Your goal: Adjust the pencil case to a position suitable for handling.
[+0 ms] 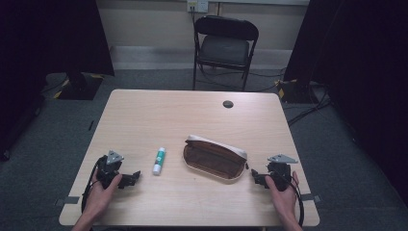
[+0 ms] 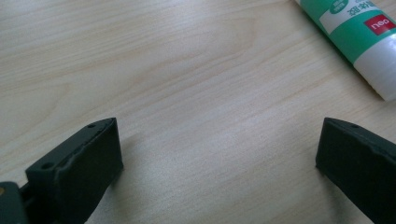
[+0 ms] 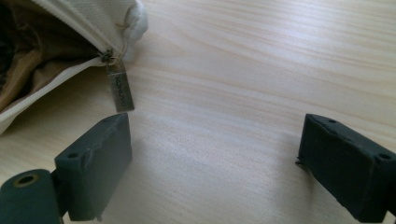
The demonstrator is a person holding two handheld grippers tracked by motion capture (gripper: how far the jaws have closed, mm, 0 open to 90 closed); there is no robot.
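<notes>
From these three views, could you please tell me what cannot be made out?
- Pouch contents: high view, the dark interior shows nothing clearly.
- Glue stick label: left gripper view, cut off by the top edge; too small in high view.
- Zipper pull engraving: right gripper view, blurred.
- Chair legs: high view, hidden behind the table.

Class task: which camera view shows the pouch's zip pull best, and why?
The right gripper view: the metal zip pull hangs close up at the open pouch's end, just beyond one jaw. The high view shows the whole pouch, but the pull is too small to make out. The left gripper view faces the glue stick.
</notes>
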